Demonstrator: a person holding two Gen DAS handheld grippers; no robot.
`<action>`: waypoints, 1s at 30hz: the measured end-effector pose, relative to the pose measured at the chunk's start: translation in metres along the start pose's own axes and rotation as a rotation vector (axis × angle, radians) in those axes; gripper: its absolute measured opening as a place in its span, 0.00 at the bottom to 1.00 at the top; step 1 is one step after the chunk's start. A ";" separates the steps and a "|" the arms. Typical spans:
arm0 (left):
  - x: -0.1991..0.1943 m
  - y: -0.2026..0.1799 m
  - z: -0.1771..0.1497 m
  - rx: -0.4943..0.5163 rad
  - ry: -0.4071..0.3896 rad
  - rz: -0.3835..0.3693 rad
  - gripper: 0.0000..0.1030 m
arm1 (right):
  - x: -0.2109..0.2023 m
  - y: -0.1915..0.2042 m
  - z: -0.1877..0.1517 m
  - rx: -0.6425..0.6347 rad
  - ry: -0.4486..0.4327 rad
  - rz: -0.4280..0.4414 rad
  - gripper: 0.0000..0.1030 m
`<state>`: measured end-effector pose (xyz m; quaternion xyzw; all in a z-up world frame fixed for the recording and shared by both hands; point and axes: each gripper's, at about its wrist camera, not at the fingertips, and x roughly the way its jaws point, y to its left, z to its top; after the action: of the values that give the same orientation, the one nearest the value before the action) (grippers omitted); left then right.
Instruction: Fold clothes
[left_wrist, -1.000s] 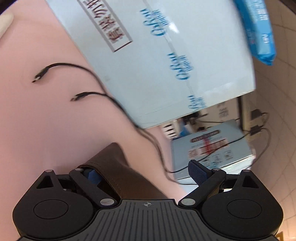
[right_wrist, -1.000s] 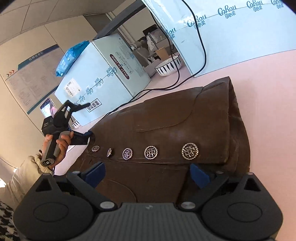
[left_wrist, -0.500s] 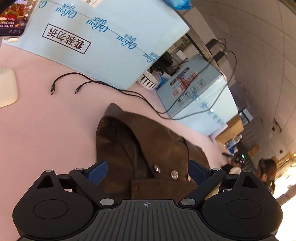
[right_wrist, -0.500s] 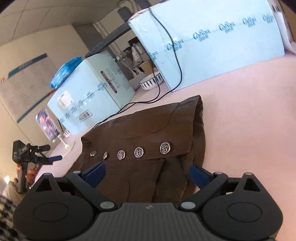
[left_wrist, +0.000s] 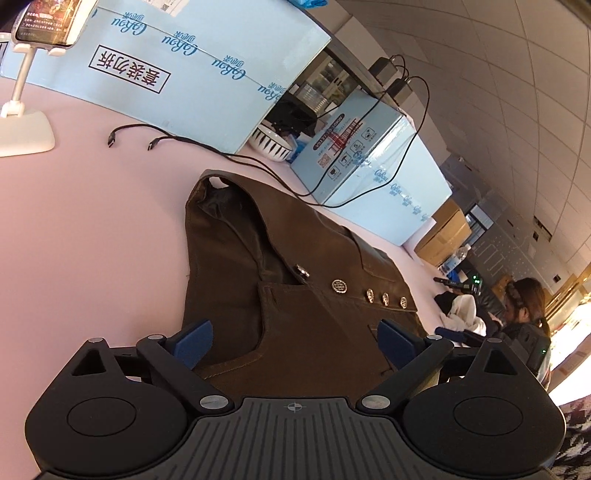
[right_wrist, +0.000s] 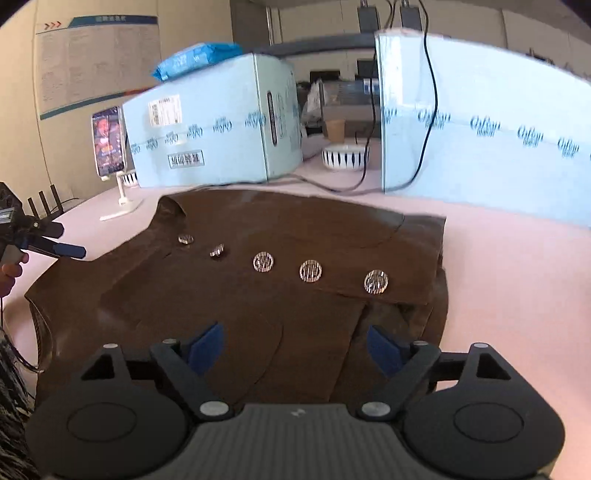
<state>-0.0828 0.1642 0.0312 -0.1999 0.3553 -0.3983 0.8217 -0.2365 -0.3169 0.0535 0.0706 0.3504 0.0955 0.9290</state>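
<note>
A brown buttoned garment (left_wrist: 314, 314) lies spread on the pink table (left_wrist: 92, 221), its row of silver buttons (right_wrist: 310, 270) facing up. My left gripper (left_wrist: 295, 341) hovers open over the garment's near part, and nothing is pinched between its blue pads. In the right wrist view the same garment (right_wrist: 258, 302) fills the middle. My right gripper (right_wrist: 294, 349) stands above its near hem with its jaws closing, the pads apart and not pressing cloth. At that view's far left edge a hand holds the left gripper (right_wrist: 64, 240) beside the garment's left side.
Two light blue cartons (left_wrist: 184, 66) (left_wrist: 369, 162) stand along the table's back with a striped bowl (left_wrist: 271, 146) between them. Black cables (left_wrist: 155, 142) trail onto the table near the garment's collar. A phone on a white stand (right_wrist: 109, 144) is at the left. A person (left_wrist: 524, 306) sits beyond the table.
The left gripper swung away from the garment's edge and rolled, now looking along the whole garment. The right gripper pulled back and rolled level, and its pads stand slightly closer together.
</note>
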 end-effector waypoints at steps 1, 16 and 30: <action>0.000 0.001 -0.001 -0.004 -0.003 -0.001 0.95 | 0.006 -0.008 0.001 0.084 -0.003 0.015 0.82; 0.002 -0.006 -0.005 -0.002 0.009 0.008 0.95 | -0.034 -0.033 -0.012 0.257 -0.171 0.016 0.06; -0.005 -0.034 0.004 0.119 0.015 0.047 0.96 | -0.050 -0.043 0.005 0.232 -0.246 -0.055 0.79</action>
<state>-0.0995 0.1473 0.0568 -0.1396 0.3417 -0.4008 0.8386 -0.2648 -0.3703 0.0810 0.1787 0.2444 0.0194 0.9529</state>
